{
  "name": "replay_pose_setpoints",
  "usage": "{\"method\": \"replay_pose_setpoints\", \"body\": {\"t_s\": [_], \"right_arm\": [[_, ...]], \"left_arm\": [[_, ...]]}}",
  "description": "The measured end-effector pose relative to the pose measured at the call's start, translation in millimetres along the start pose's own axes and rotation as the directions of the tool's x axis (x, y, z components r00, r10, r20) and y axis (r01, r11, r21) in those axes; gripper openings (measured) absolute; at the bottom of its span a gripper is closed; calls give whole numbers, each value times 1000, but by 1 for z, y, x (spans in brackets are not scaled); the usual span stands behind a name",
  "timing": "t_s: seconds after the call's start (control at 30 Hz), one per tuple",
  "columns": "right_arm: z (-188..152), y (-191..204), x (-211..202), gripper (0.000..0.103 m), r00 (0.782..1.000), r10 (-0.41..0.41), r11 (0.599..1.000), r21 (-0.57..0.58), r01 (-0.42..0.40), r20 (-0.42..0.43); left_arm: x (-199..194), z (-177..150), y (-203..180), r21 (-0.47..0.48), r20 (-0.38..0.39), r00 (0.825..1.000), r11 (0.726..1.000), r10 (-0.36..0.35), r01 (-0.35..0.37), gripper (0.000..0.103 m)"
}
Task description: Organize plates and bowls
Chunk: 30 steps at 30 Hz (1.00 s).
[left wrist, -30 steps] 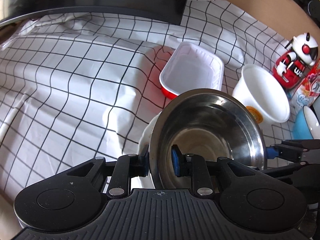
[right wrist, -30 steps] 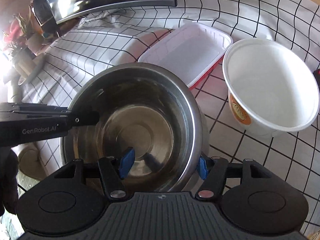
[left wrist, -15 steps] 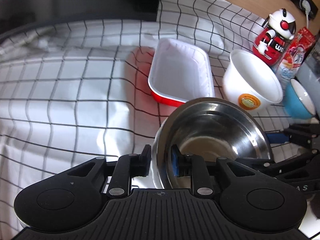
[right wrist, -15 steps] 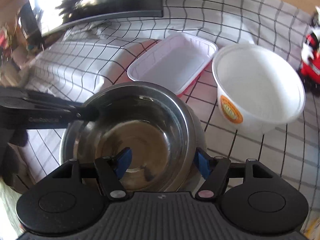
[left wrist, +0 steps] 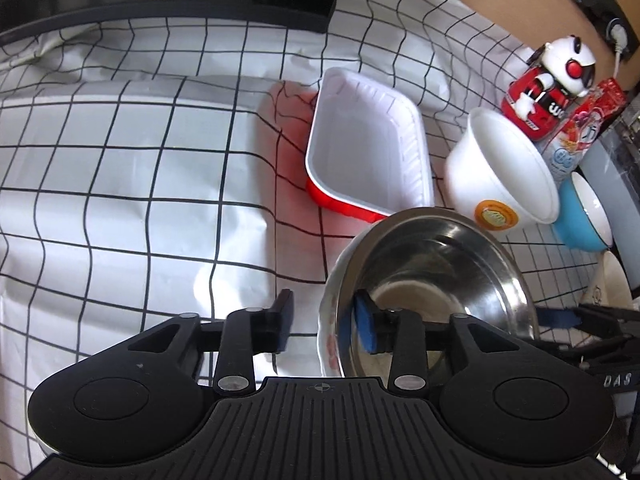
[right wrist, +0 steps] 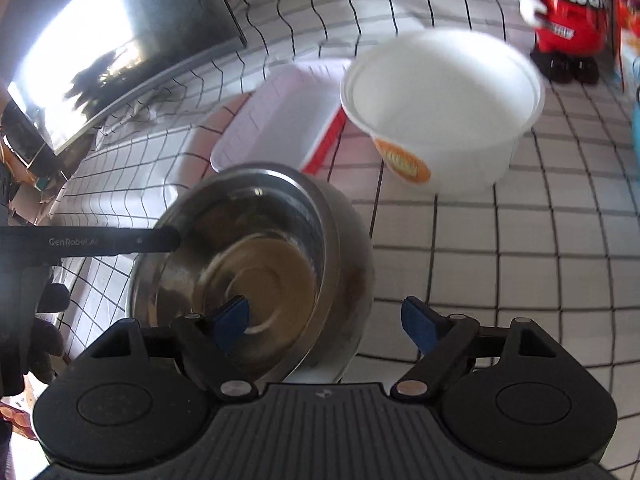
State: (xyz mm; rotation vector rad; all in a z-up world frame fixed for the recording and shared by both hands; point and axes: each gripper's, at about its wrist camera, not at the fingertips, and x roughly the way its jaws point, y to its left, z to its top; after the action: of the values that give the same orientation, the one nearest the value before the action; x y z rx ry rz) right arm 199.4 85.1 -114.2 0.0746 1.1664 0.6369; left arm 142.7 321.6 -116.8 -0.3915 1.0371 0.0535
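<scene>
The steel bowl sits nested in a white bowl at the lower right of the left wrist view, on the checked desk. The left gripper straddles its left rim, fingers spread, not pinching. The right gripper straddles the opposite rim at the bottom of its view, fingers also spread wide. Both are equally near.

The steel bowl's near rim is straddled by the opened left hand-held gripper; a red-and-white tray is seen beyond.
</scene>
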Motion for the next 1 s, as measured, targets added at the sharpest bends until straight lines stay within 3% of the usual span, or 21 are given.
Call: {"method": "replay_pose_setpoints", "body": {"t_s": [0.17,0.23,0.4,0.73,1.0], "right_arm": [[-6,5,17,82,994,90,995,50,-87,-69],[-7,6,21,81,993,87,995,48,-83,-75],[-6,-8,12,77,987,138,988,84,-132,-77],[-12,-65,-19,78,998,32,994,109,-26,-55],[-13,-76,-27,78,999,33,999,37,-31,-41]], "left_arm": [[20,0,-4,14,-50,999,1000,-5,5,35],[26,-2,-8,19,-73,997,1000,-11,12,28],[28,-2,-22,19,-94,994,999,52,-50,34],[46,-12,-83,33,-127,990,998,-57,62,36],[46,-13,-96,-27,-99,995,999,19,-22,30]]}}
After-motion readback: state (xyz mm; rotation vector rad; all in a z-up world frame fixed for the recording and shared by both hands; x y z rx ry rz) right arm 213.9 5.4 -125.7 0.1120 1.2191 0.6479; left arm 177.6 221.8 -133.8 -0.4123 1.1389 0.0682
